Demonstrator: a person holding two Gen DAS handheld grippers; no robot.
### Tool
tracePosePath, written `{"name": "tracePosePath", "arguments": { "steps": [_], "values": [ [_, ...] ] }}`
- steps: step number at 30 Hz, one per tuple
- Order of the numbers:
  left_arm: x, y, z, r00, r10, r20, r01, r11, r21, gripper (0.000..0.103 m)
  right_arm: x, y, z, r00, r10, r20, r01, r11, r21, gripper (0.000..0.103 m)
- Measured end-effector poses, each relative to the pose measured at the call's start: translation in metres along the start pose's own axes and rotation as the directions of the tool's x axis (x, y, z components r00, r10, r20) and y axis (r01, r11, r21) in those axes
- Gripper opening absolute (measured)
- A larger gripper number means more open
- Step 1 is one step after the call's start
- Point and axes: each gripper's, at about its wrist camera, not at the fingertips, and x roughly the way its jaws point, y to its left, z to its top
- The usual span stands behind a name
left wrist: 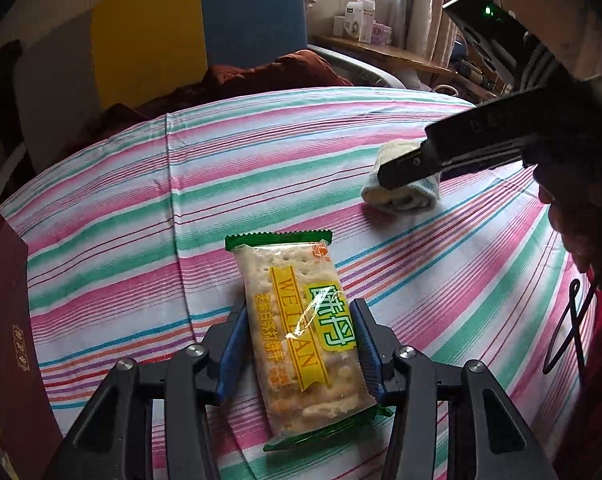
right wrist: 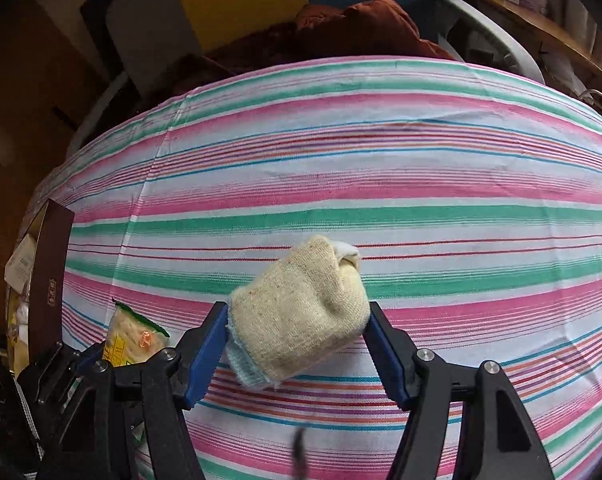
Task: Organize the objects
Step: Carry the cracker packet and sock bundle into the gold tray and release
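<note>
A cracker packet (left wrist: 301, 328) with green ends and a yellow band sits between the blue pads of my left gripper (left wrist: 299, 322), which is shut on it over the striped cloth. A rolled cream sock (right wrist: 301, 316) with a pale blue cuff is held between the pads of my right gripper (right wrist: 299, 312), which is shut on it. In the left wrist view the sock (left wrist: 401, 196) rests on the cloth at the right under the right gripper (left wrist: 397, 172). The packet (right wrist: 135, 336) also shows at the lower left of the right wrist view.
A striped pink, green and white cloth (left wrist: 261, 184) covers the table. A dark red box (left wrist: 9, 320) stands at the left edge, also seen in the right wrist view (right wrist: 49, 280). A chair with a red-brown cushion (left wrist: 261, 76) stands behind the table.
</note>
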Motion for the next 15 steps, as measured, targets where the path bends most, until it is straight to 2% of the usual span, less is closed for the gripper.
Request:
{"name": "tracePosePath", "arguments": {
  "steps": [7,15],
  "values": [
    [0.0,-0.002,-0.001,1.0,0.008,-0.002,-0.008,1.0,0.009,0.049,0.005,0.006,-0.001,0.999,-0.03,-0.011,0.03,0.999,-0.033,0.066],
    [-0.016,0.011,-0.01,0.998,0.057,-0.009,-0.058,0.998,-0.027,0.048,0.002,0.006,-0.002,0.999,-0.043,-0.008,0.043,0.999,-0.033,0.066]
  ]
}}
